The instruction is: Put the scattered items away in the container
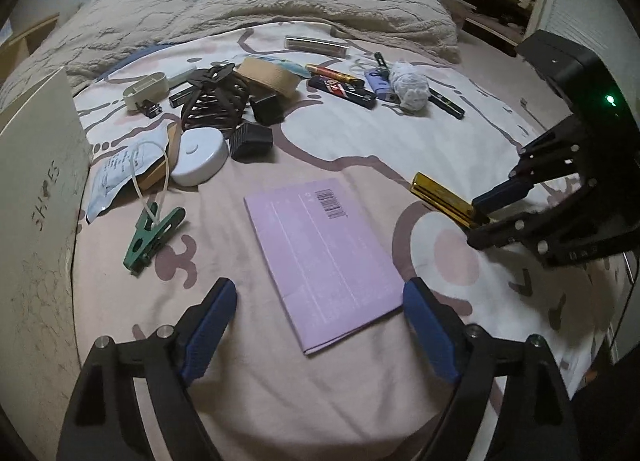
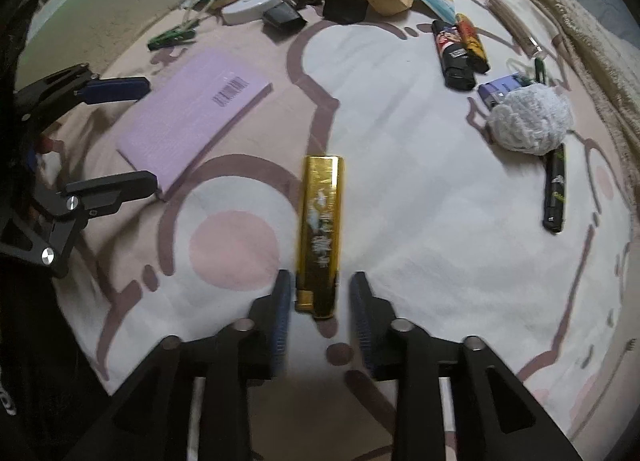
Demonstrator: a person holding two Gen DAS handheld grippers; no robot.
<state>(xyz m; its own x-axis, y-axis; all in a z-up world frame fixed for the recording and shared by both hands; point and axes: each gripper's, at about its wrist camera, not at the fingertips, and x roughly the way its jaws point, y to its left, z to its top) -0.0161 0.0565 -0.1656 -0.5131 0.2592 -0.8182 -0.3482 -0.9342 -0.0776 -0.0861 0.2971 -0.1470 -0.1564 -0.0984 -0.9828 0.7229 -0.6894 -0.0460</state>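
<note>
A bed's patterned sheet (image 1: pixel 348 141), pink and white, carries the scattered clutter, with a rumpled cream blanket (image 1: pixel 320 9) bunched at its far end. A pale shoe box (image 1: pixel 38 197) lettered "SHOES" stands at the sheet's left edge, its side wall facing the items. Near the middle lies a flat lilac booklet (image 1: pixel 324 261) with a barcode, and the left gripper (image 1: pixel 316 325) hovers over its near end with jaws spread wide, a finger on either side of the booklet's lower part, neither pad pressing on it. To the right a gold lighter (image 2: pixel 320 233) rests flat on the sheet; the right gripper (image 2: pixel 320 305) points steeply down at it, its blue pads (image 2: pixel 282 313) standing a little off each side of the lighter's near end, a gap visible on both sides. Farther back sit a white round puck (image 1: pixel 198 157), a dark brown claw hair clip (image 1: pixel 214 101), a tan tape roll (image 1: pixel 268 75) and a white crumpled wad (image 1: pixel 410 87). A green clip (image 1: pixel 154 233) on a clear cord lies between box and booklet. Smaller still, a black lighter (image 1: pixel 342 91) lies just beside the wad.
</note>
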